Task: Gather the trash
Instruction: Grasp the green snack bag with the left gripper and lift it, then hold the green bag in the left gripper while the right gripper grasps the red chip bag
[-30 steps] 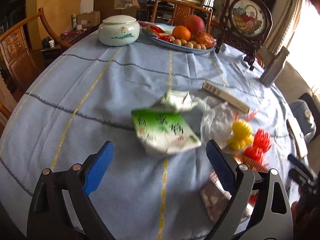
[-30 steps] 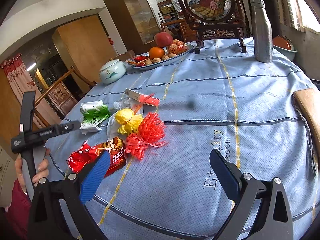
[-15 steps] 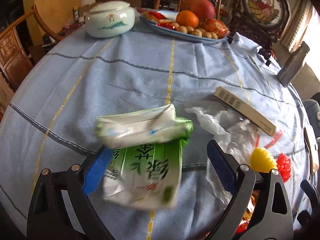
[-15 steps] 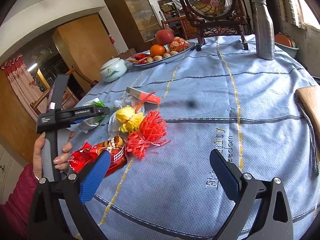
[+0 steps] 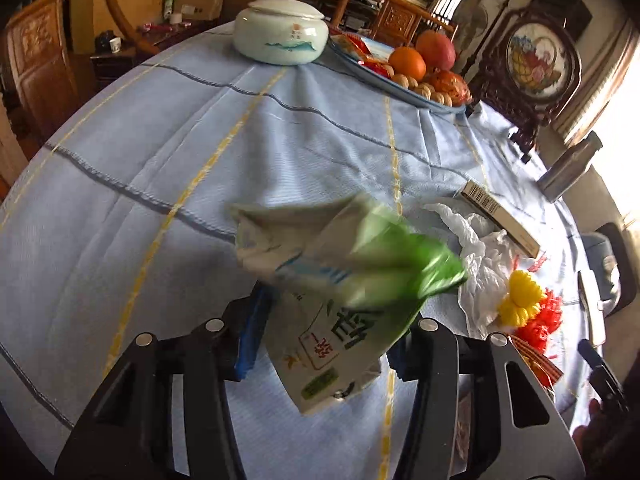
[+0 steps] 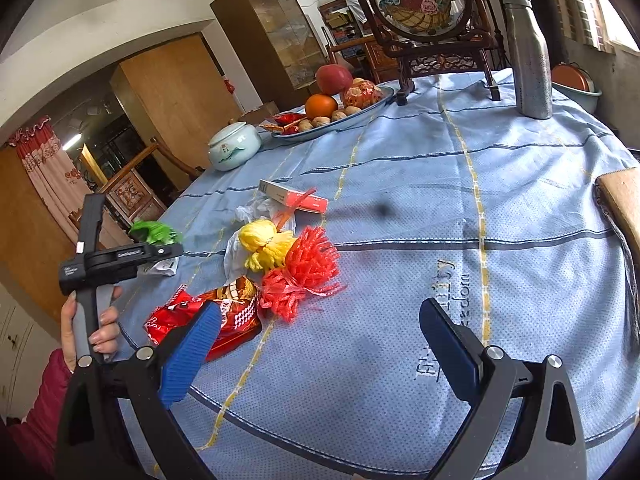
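A crumpled green and white packet (image 5: 348, 280) stands between the jaws of my left gripper (image 5: 324, 344). The jaws are closing and both blue pads press its sides; it looks blurred and raised off the blue tablecloth (image 5: 160, 160). From the right wrist view its green top (image 6: 154, 232) shows above the hand-held left tool. My right gripper (image 6: 316, 344) is open over bare cloth, with a red snack wrapper (image 6: 224, 312) just beyond its left finger. Red netting (image 6: 308, 264), yellow netting (image 6: 264, 244), white plastic film (image 6: 256, 212) and a flat red and white box (image 6: 294, 196) lie beyond.
A fruit plate (image 6: 360, 114), a lidded ceramic jar (image 6: 234, 146), a framed screen (image 6: 424, 4) and a metal bottle (image 6: 526, 56) stand at the far side. A wooden board (image 6: 624, 208) lies at the right edge. A carved chair (image 5: 36, 64) stands to the left.
My left gripper moved in over the green packet and its jaws narrowed onto it; the packet crumpled and rose from the cloth. The right gripper stayed put.
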Motion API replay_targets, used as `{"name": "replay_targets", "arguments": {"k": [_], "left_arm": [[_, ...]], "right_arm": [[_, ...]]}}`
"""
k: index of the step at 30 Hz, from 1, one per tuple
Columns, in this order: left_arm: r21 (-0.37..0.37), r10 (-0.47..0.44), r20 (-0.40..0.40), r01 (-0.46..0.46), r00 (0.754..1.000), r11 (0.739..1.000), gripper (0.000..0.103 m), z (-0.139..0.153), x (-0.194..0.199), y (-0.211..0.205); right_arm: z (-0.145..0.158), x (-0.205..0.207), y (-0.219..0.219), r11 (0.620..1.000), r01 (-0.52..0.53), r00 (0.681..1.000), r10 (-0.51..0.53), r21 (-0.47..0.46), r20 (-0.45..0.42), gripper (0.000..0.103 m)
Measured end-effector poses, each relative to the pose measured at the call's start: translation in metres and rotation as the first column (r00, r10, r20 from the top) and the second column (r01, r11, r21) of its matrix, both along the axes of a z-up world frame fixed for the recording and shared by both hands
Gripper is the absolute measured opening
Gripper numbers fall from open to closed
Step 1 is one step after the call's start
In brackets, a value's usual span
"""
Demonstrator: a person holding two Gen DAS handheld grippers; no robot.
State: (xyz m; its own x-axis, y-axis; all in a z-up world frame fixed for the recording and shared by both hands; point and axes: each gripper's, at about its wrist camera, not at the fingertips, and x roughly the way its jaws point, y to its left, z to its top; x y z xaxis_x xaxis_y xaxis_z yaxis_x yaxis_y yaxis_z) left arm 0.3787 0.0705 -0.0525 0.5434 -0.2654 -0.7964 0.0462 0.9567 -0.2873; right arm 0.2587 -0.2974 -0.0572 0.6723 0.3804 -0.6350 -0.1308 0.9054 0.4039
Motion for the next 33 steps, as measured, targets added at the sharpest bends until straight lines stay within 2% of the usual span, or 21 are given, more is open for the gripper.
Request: {"name": "replay_targets", "arguments": {"k": [3, 7, 12, 17, 20, 25, 29, 33], "left_arm": [[0.012, 0.063, 0.022, -0.064, 0.998, 0.998, 0.050, 0.003, -0.002, 0.012], [-0.093, 0.095, -0.030, -0.097, 0.995, 0.991, 0.050, -0.005, 0.003, 0.030], [-0.115, 0.115, -0.001, -0.114, 0.993, 0.987, 0.051, 0.001, 0.000, 0.037], [-0.127, 0.105, -0.028, -0.108, 0.994, 0.986, 0.062, -0.003, 0.005, 0.036], [-0.123, 0.095, -0.033, -0.099, 0.995, 0.988, 0.069, -0.005, 0.005, 0.033], [-0.121, 0.070, -0.032, -0.073, 0.997, 0.990, 0.079, -0.004, 0.004, 0.030], [-0.127, 0.051, -0.034, -0.055, 0.998, 0.990, 0.083, -0.005, 0.003, 0.027], [-0.124, 0.023, -0.033, -0.027, 0.999, 0.992, 0.083, -0.004, 0.003, 0.021]], "right_arm": [[0.001, -0.001, -0.002, 1.000, -0.005, 1.000, 0.005, 0.017, 0.010, 0.098], [0.004, -0.005, -0.002, 1.000, -0.009, 1.000, 0.008, 0.024, 0.025, 0.098], [0.012, -0.004, 0.017, 0.996, -0.065, 0.998, 0.066, 0.066, -0.007, 0.098], [0.028, 0.000, 0.061, 0.986, -0.167, 0.986, 0.167, -0.006, 0.002, 0.097], [0.028, 0.010, 0.089, 0.973, -0.229, 0.973, 0.228, -0.042, -0.028, 0.097], [0.013, 0.024, 0.122, 0.953, -0.272, 0.960, 0.259, -0.132, -0.108, 0.097], [-0.002, 0.023, 0.145, 0.927, -0.321, 0.944, 0.296, -0.195, -0.145, 0.097], [-0.002, 0.022, 0.162, 0.900, -0.323, 0.946, 0.301, -0.292, -0.119, 0.097]]}}
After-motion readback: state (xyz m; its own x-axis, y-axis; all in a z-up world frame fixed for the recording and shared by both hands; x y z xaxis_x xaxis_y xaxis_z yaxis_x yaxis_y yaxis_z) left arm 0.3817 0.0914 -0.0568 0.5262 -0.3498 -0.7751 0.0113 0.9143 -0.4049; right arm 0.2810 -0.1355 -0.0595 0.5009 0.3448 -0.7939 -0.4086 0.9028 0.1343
